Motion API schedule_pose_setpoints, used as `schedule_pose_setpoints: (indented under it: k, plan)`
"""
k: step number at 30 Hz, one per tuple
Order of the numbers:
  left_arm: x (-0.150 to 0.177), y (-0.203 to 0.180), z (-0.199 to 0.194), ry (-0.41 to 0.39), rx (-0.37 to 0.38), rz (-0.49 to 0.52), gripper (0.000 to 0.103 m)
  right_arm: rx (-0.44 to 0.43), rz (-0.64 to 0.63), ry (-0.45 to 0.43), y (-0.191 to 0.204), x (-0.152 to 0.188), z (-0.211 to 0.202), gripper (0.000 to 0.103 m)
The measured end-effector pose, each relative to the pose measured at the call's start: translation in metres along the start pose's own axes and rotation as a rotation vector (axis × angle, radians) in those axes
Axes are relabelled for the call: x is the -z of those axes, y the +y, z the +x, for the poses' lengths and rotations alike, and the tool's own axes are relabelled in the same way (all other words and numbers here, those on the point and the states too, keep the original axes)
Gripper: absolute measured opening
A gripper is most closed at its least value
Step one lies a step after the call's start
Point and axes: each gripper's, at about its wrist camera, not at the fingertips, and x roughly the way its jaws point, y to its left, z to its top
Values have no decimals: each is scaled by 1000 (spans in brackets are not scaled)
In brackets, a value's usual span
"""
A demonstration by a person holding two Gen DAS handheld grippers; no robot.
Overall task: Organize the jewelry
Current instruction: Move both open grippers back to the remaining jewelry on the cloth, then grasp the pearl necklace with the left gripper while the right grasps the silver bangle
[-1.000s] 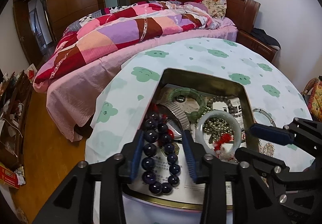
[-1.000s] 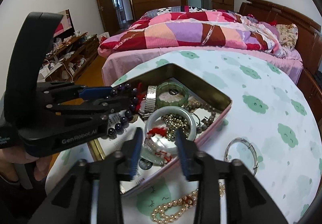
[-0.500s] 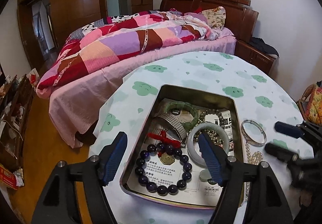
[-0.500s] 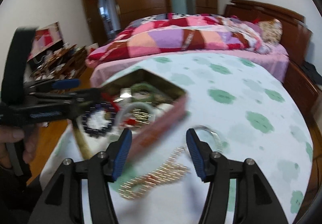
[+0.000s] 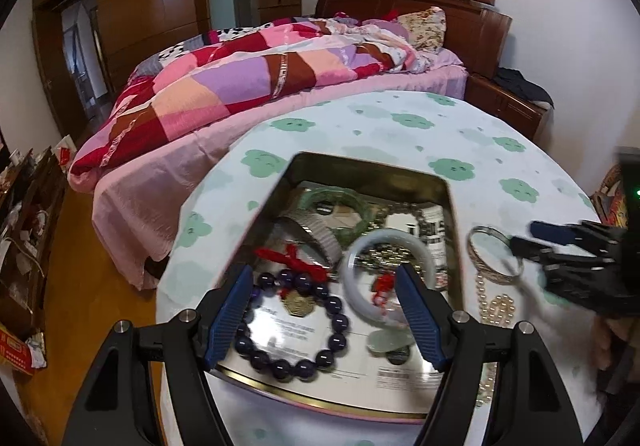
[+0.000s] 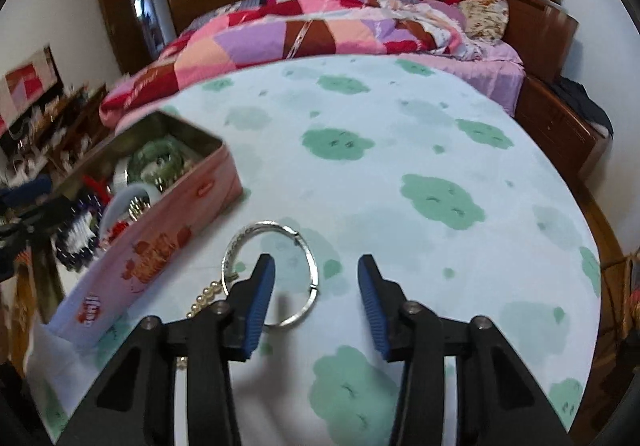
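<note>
Tabletop (image 6: 400,133): cloud-print cloth.
Tin (image 5: 372,173): open, holds dark bead bracelet (image 5: 296,330), pale bangle (image 5: 386,274).
Left gripper (image 5: 326,316): fingers spread, empty, over tin.
Right gripper (image 6: 316,302): fingers apart, empty, above silver bangle (image 6: 270,274) beside tin.

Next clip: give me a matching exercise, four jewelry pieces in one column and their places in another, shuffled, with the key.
Things:
1. purple bead bracelet
2. silver bangle
3. green bangle
4. pearl necklace

Places:
A. far end of the tin
B. on the tablecloth, partly between the open right gripper fingers
C. near end of the tin, between the open left gripper fingers
D. on the tablecloth beside the tin, nearer than the silver bangle

Pairs: 1-C, 2-B, 3-A, 4-D
</note>
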Motion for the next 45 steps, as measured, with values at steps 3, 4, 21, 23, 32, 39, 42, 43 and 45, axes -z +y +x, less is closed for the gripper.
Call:
schedule_pose_setpoints:
  k: [3,4,21,23,32,39,42,43,45]
  plan:
    - [1,-9,-1,1,13,24,73,-9,-22,38,3,4,11,26]
    - [1,-12,-2,1,17,29,73,13,-33,39,4,7,10,12]
    - [16,-99,-18,-11,180,249,73,14,159,-11,-64,45,-31,10]
    - [22,-113,-14,3,190,291,73,-44,208,-31,-73,47,-36,51]
    - [39,-132,12,93,210,330,51,-60,66,-20,-43,43,-34,71]
    - [39,-134,11,77,200,339,51,-64,22,16,-40,43,-26,65]
    - [38,-131,11,80,209,322,51,-13,-5,31,-35,45,-25,60]
    - [38,-131,11,79,209,321,51,-10,0,28,-35,46,-26,60]
    - [38,-130,9,73,213,316,51,8,27,15,-40,48,-30,60]
